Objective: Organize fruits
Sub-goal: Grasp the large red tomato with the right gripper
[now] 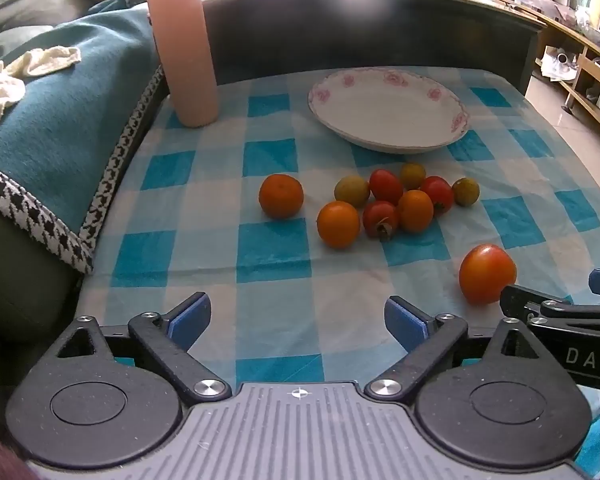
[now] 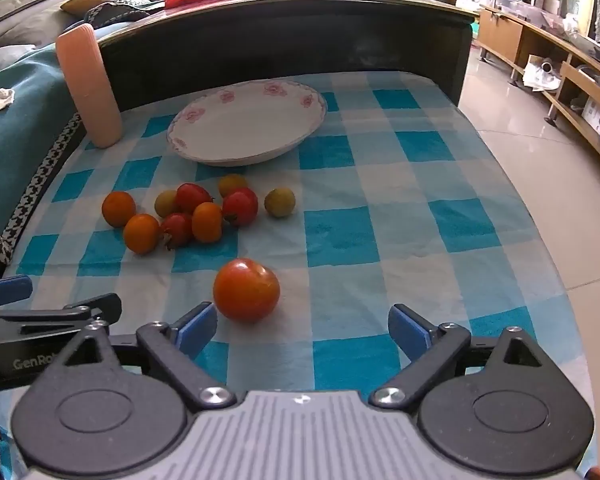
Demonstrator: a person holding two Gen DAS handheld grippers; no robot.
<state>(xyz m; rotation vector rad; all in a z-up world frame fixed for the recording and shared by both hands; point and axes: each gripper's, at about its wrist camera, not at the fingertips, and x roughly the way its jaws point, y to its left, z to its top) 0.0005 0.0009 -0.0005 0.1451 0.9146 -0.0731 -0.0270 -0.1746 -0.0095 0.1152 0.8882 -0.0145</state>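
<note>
A blue-checked bench (image 2: 380,184) holds fruits (image 2: 204,212) clustered just before the plate (image 2: 244,128), bare cloth to its right toward tiled floor (image 2: 532,128), both the left gripper (image 1: 298,320) and right gripper (image 2: 302,328) spread wide, holding nothing.

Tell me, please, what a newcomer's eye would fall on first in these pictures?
Probably the cluster of small red, orange and yellow-green fruits on the blue checked tablecloth, in front of the empty floral-rimmed plate. Next, the large tomato lying alone, nearest the open right claw. A tall pink cylinder stands at the table's left edge.
</note>
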